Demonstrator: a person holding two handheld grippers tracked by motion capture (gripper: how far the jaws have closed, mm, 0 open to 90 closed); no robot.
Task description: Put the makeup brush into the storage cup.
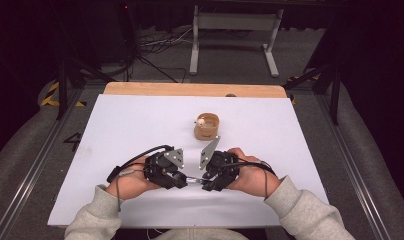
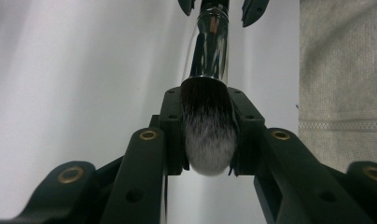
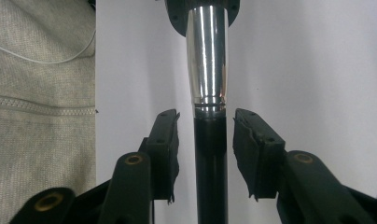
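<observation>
A makeup brush point(image 1: 194, 179) lies level between my two grippers, just above the white table cover point(image 1: 140, 130). My left gripper point(image 2: 207, 99) is shut on its dark, white-tipped bristle head point(image 2: 209, 135). The shiny silver ferrule point(image 2: 210, 51) runs away from it toward my right gripper point(image 2: 219, 7). In the right gripper view the black handle point(image 3: 210, 158) passes between the jaws of my right gripper point(image 3: 206, 119). A gap shows on each side of the handle, so the pads point(image 3: 170, 140) are not touching it. From above, the left gripper point(image 1: 184, 181) and right gripper point(image 1: 204, 182) face each other tip to tip.
A small round wooden cup point(image 1: 206, 126) stands mid-table beyond the grippers, with a pale round-tipped thing in it. The wooden table edge point(image 1: 190, 89) runs along the far side. Grey sleeves point(image 1: 300, 205) come in at the near edge. A metal stand point(image 1: 235, 35) is on the floor beyond.
</observation>
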